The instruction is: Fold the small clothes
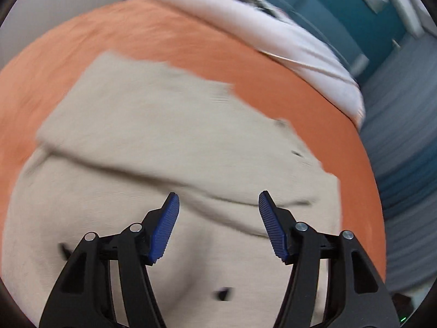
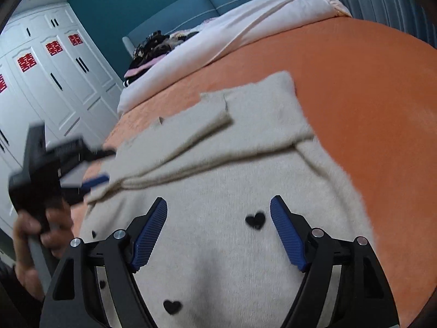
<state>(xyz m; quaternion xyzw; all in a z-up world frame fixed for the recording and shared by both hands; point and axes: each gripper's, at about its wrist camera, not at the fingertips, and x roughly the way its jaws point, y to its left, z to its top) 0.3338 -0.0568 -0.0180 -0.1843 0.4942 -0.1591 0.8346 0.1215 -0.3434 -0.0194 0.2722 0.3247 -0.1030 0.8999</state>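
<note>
A small beige knit sweater (image 2: 232,180) with black heart patches (image 2: 255,220) lies flat on the orange bed cover (image 2: 355,82). Its sleeves are folded across the body. It also shows in the left wrist view (image 1: 164,142), blurred. My right gripper (image 2: 218,205) is open and empty just above the sweater's lower body. My left gripper (image 1: 218,199) is open and empty above the sweater. The left gripper also shows in the right wrist view (image 2: 92,180), at the sweater's left edge, held by a hand.
A white duvet (image 2: 232,32) and a pile of dark clothes (image 2: 153,46) lie at the bed's far end by a teal headboard (image 2: 191,8). White wardrobe doors (image 2: 54,82) stand to the left. Grey curtains (image 1: 404,136) hang beyond the bed's right edge.
</note>
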